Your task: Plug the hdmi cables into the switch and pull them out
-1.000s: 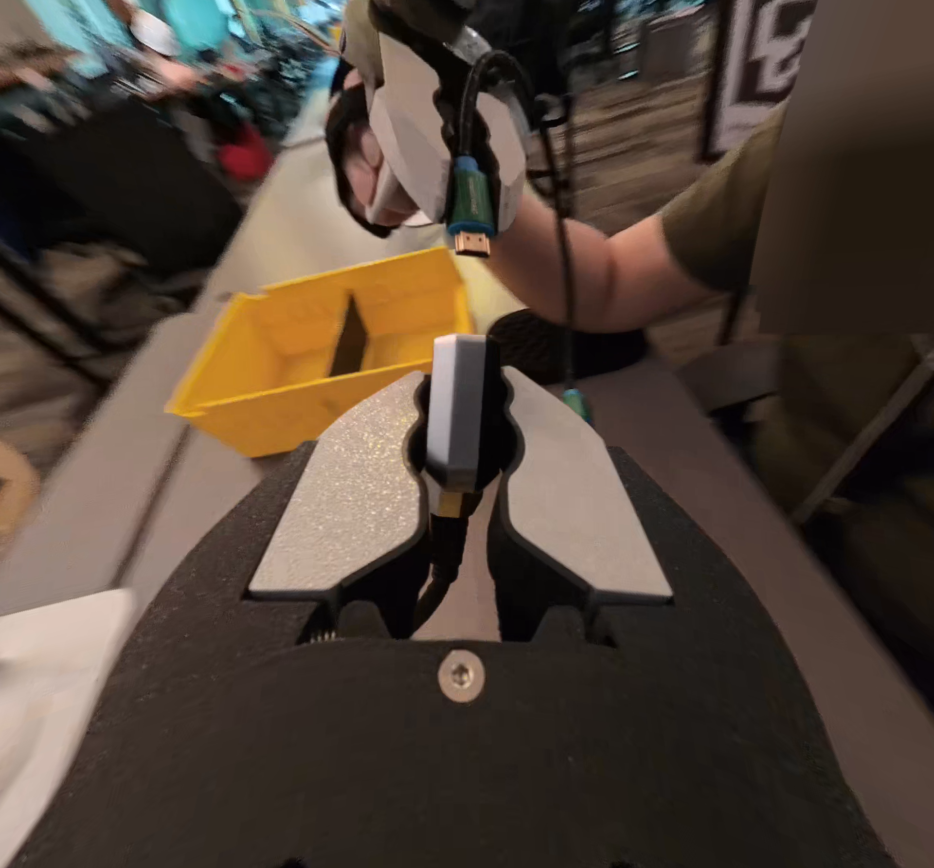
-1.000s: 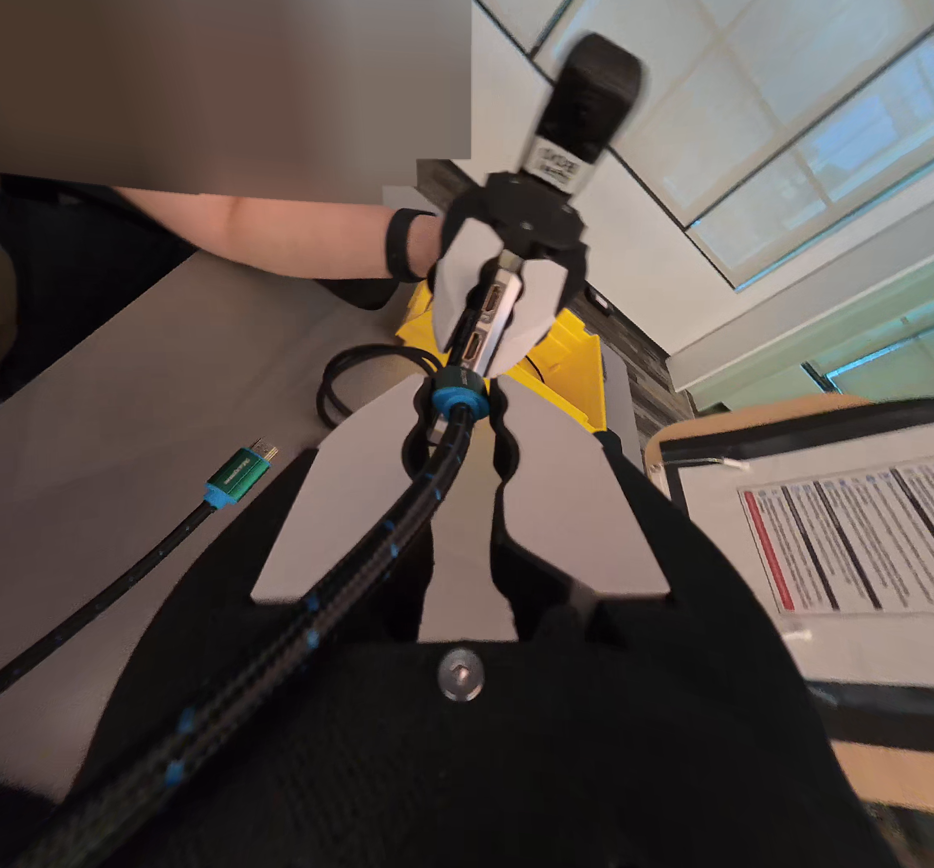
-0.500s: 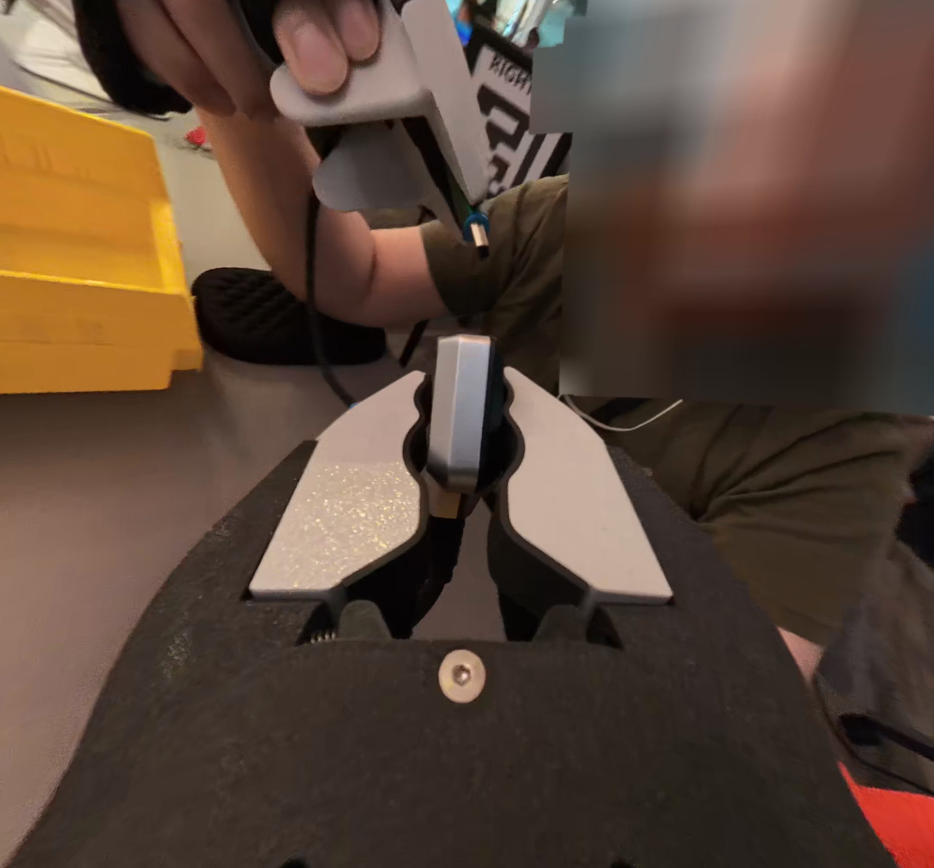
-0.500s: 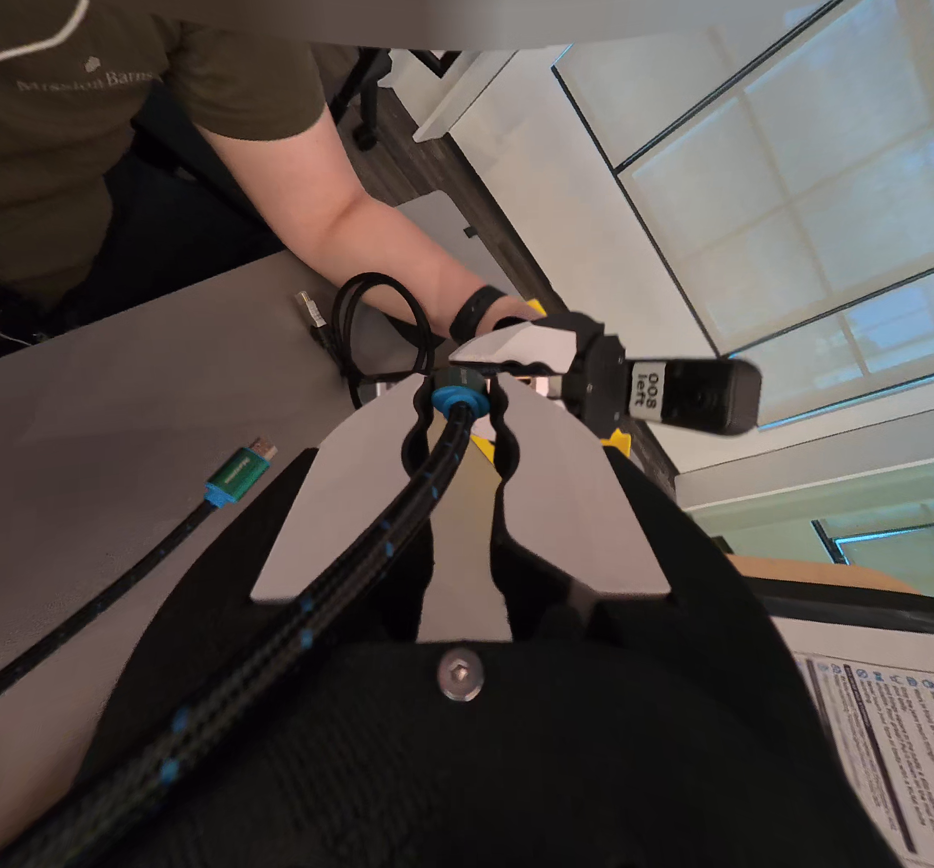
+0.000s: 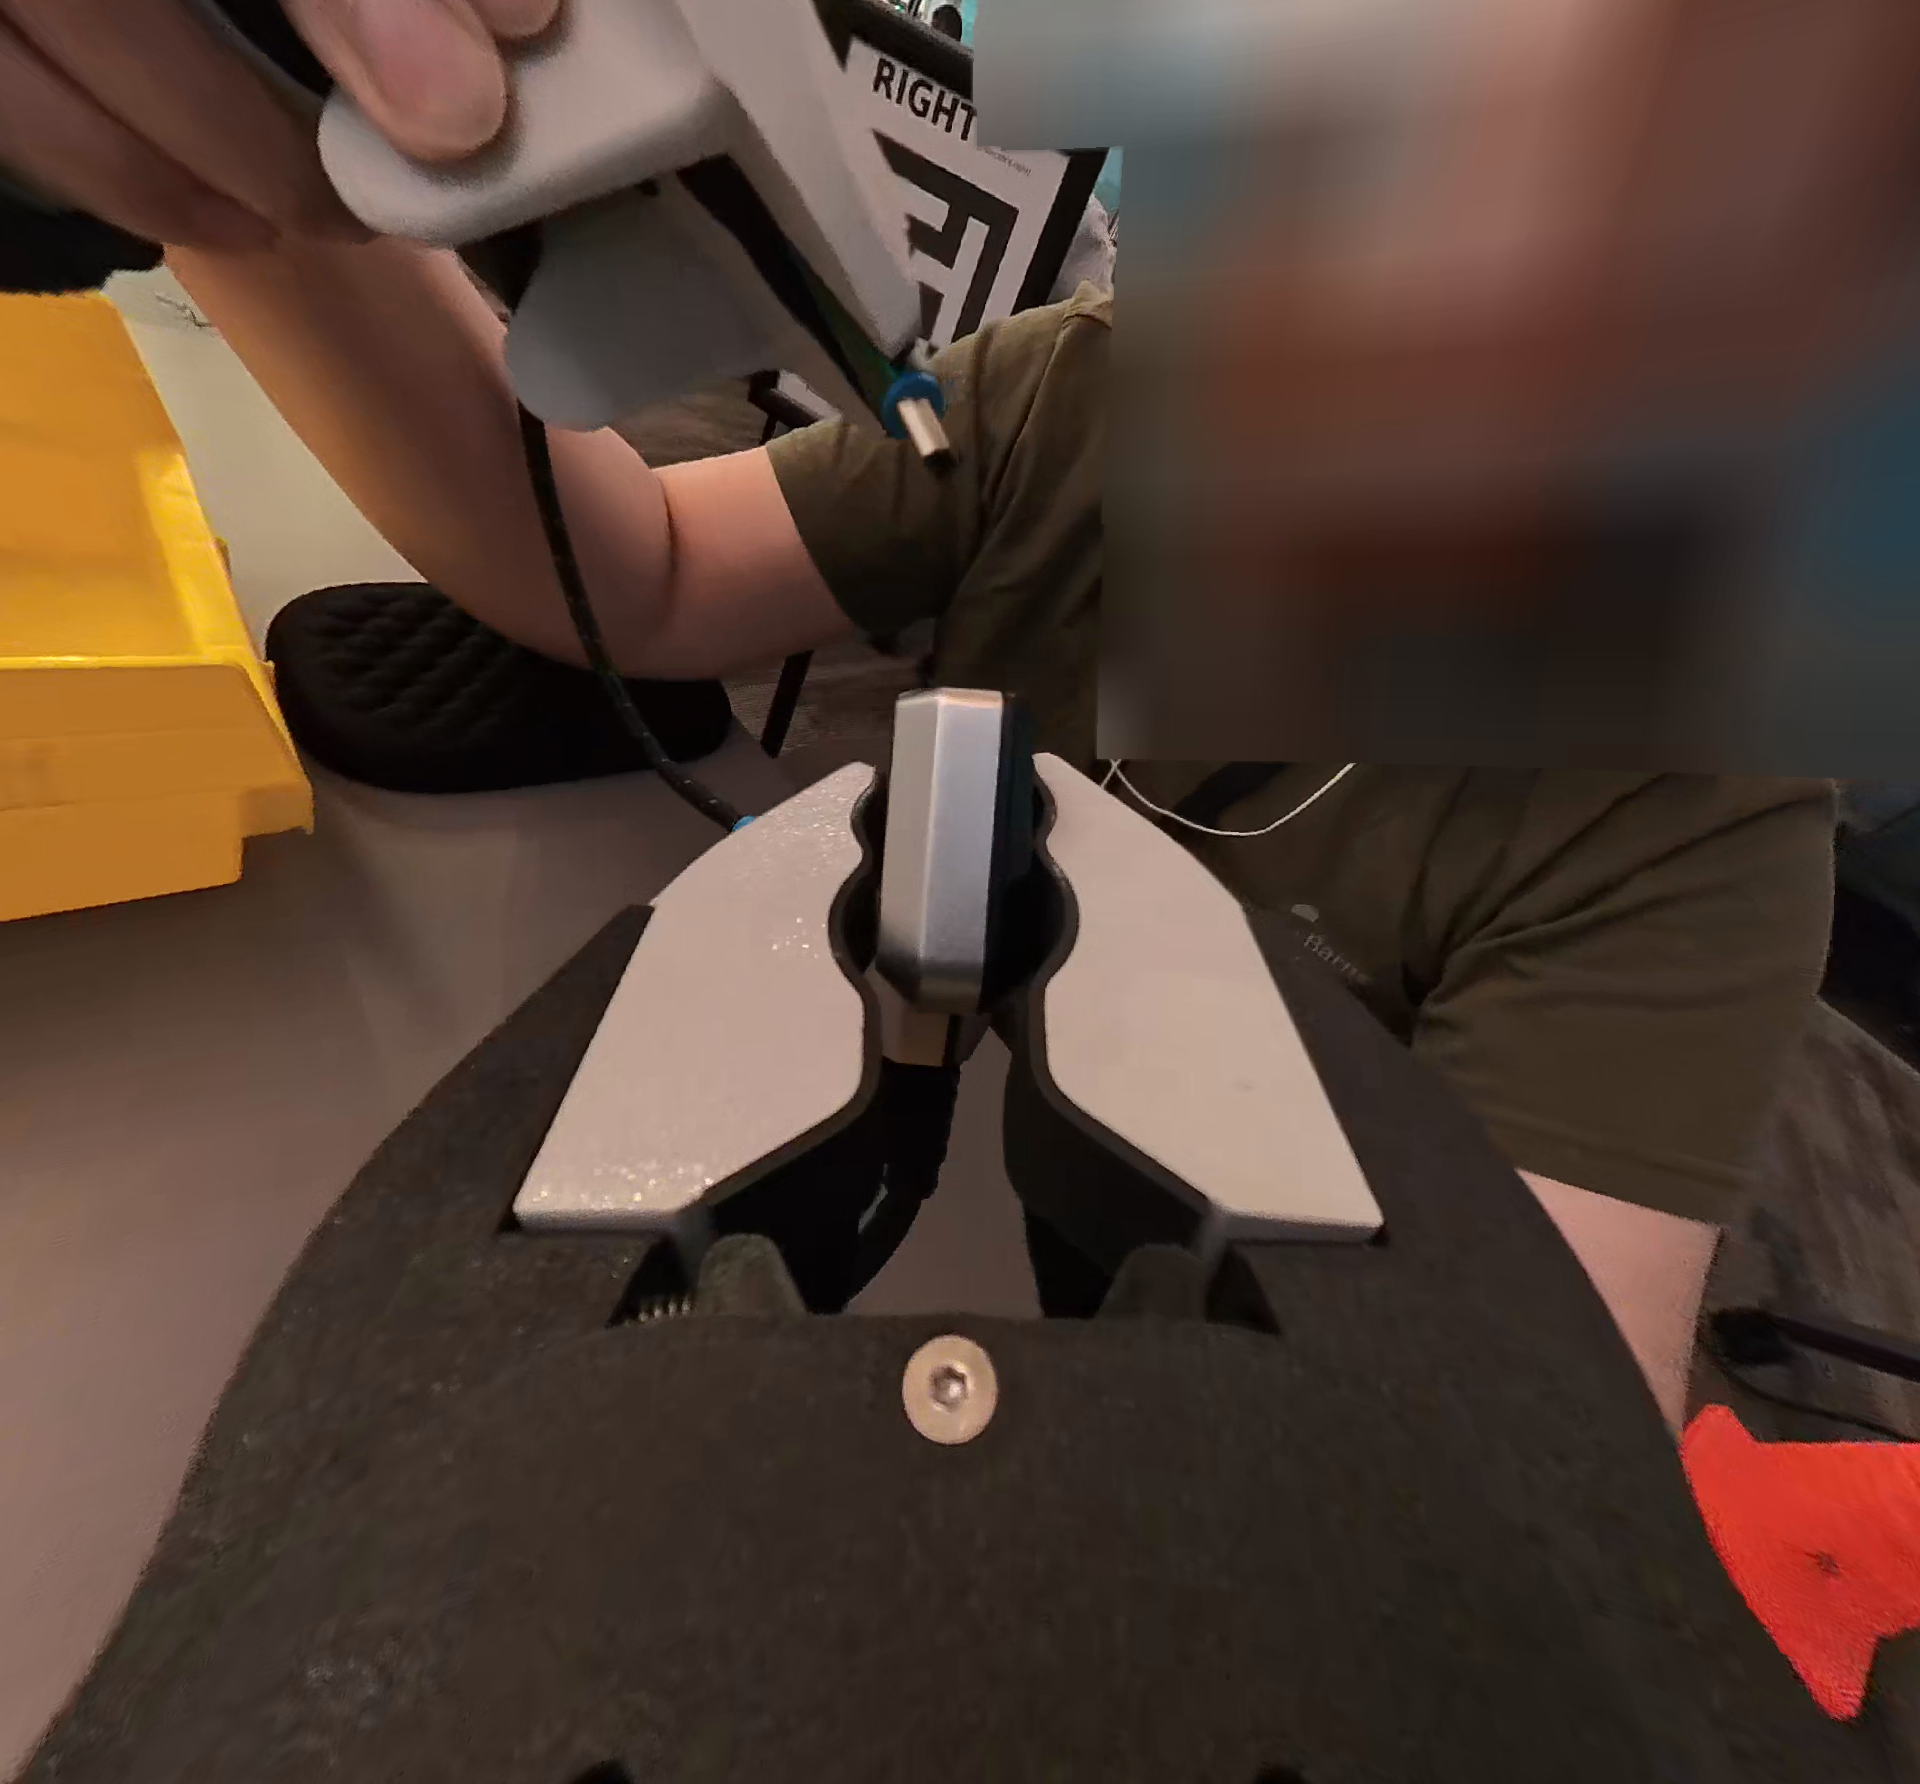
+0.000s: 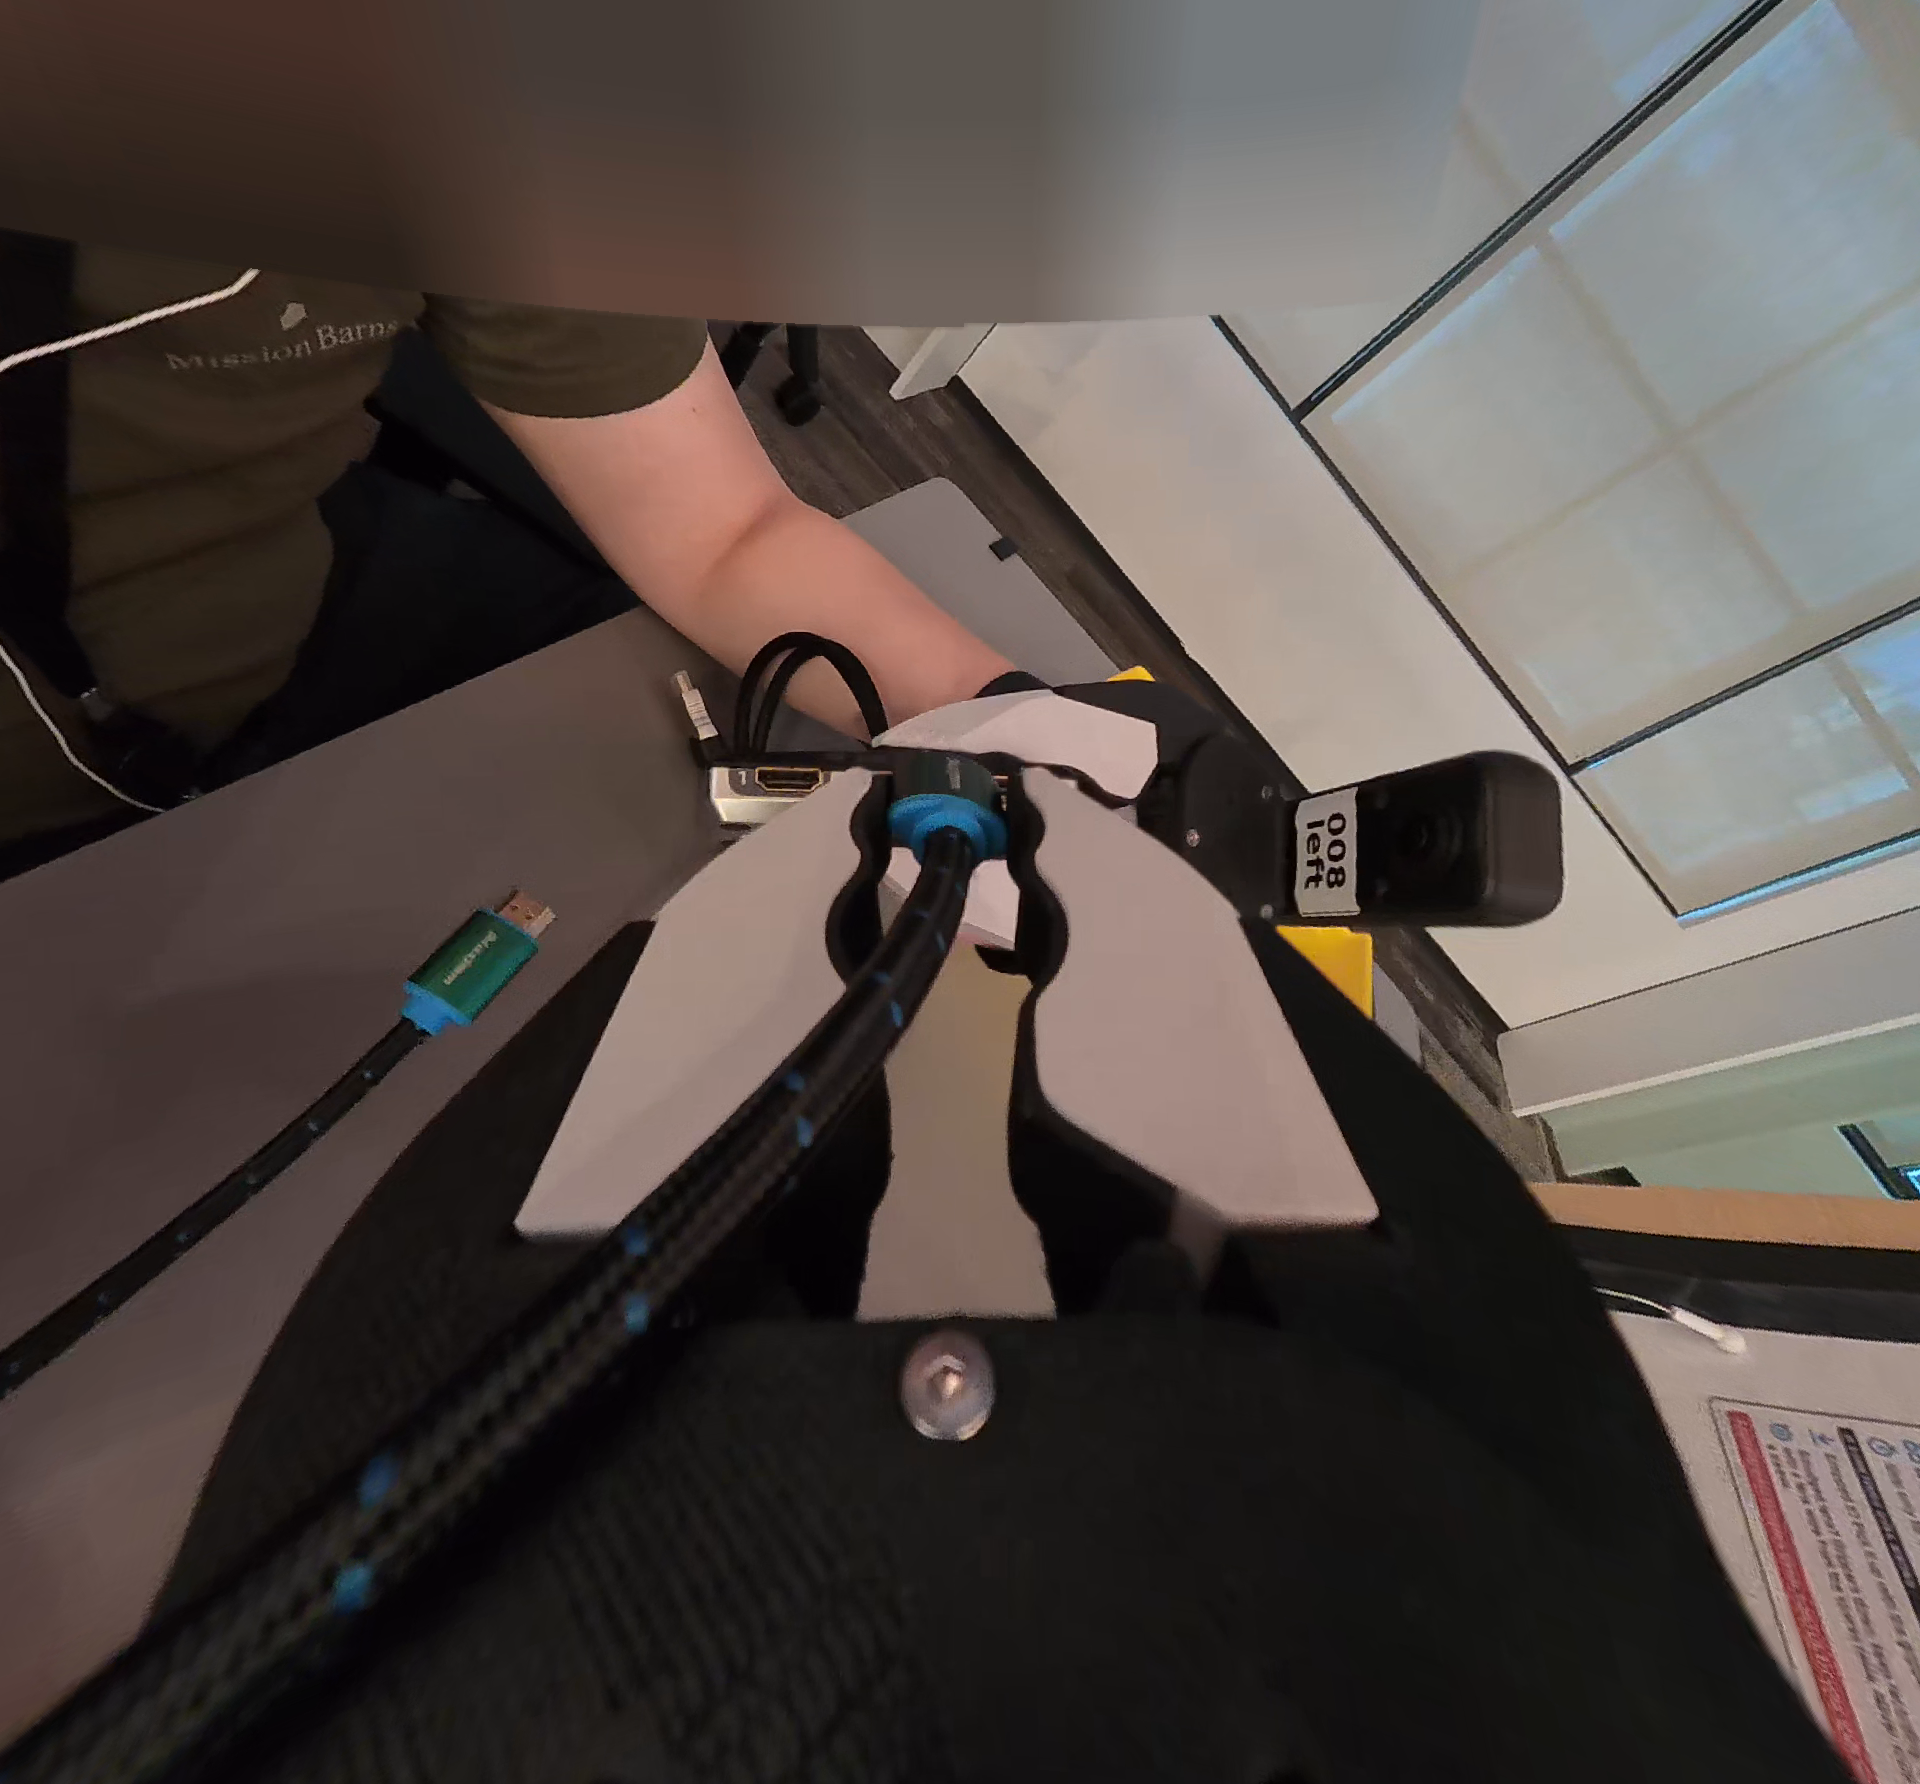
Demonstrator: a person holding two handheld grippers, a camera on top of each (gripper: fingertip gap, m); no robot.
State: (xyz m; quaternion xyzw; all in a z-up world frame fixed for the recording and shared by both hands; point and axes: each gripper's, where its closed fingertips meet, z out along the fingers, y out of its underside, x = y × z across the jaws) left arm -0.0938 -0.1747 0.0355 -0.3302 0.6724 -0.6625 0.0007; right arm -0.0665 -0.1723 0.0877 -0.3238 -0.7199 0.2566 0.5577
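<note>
Left gripper (image 5: pixel 951 887) clamped on switch (image 5: pixel 940 861), frame centre, port side outward for access. Right gripper (image 6: pixel 940 835) clamped on plug (image 6: pixel 940 784), frame centre, lined up for insertion. Spare plug (image 6: pixel 473 965) idle, left.

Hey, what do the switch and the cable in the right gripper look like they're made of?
Switch: likely brushed metal, going by its grey satin sheen and crisp bevelled edges. Cable: black woven jacket with blue flecks, seemingly braided fabric; its plug looks like green metal with a blue collar.
</note>
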